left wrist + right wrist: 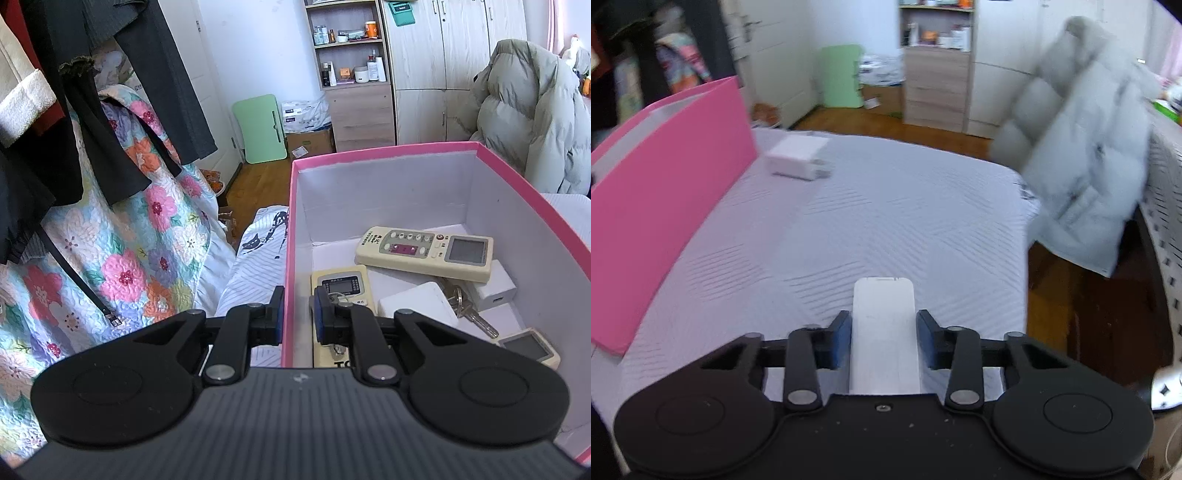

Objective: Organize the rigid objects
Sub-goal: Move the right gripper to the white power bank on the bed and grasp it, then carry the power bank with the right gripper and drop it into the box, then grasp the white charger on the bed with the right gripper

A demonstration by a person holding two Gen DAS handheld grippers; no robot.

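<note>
The left gripper [297, 314] pinches the pink box's [406, 151] near wall between narrow fingers. Inside lie three cream remotes [424, 251], two white chargers [419, 306] and a key [476, 317]. On the bed [886, 221], the right gripper [884, 339] brackets a plain white remote [884, 332]; whether its fingers press it I cannot tell. Another white charger [798, 158] sits beside the box.
</note>
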